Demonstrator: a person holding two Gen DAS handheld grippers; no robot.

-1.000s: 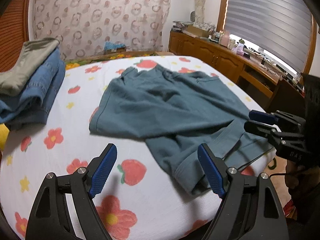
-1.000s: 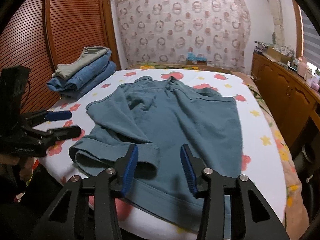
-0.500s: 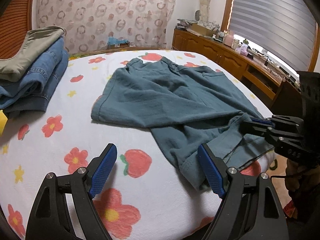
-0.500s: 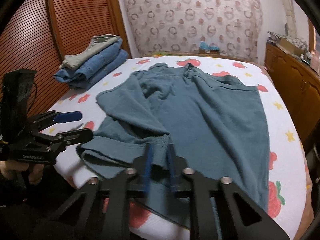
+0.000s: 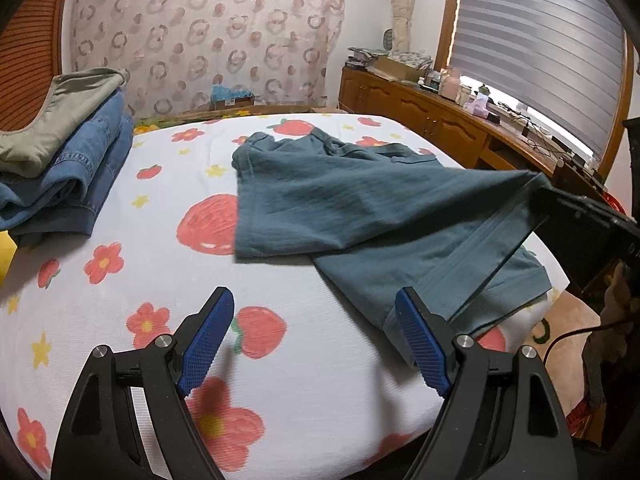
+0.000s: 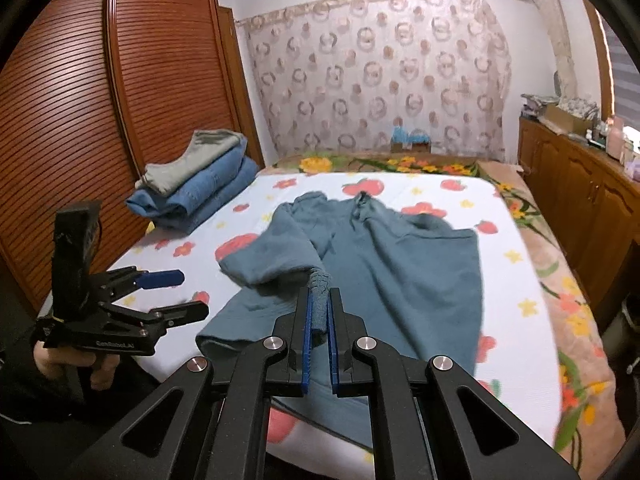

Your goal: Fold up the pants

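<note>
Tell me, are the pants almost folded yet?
Not yet, it's only starting. The teal pants lie spread on the bed, one leg crumpled. The right tool is pinching a leg hem and lifting it; the left tool is open, holding nothing. All the folding is left. The folded stack looks finished.

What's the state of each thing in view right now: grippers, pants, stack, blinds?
left gripper: open, empty, above the bedsheet.
right gripper: shut on the teal pants' hem.
teal pants: mostly spread on the bed, one leg end lifted, not folded.
folded clothes stack: folded, on the bed's far left.
window blind: lowered, gap at the bottom.
</note>
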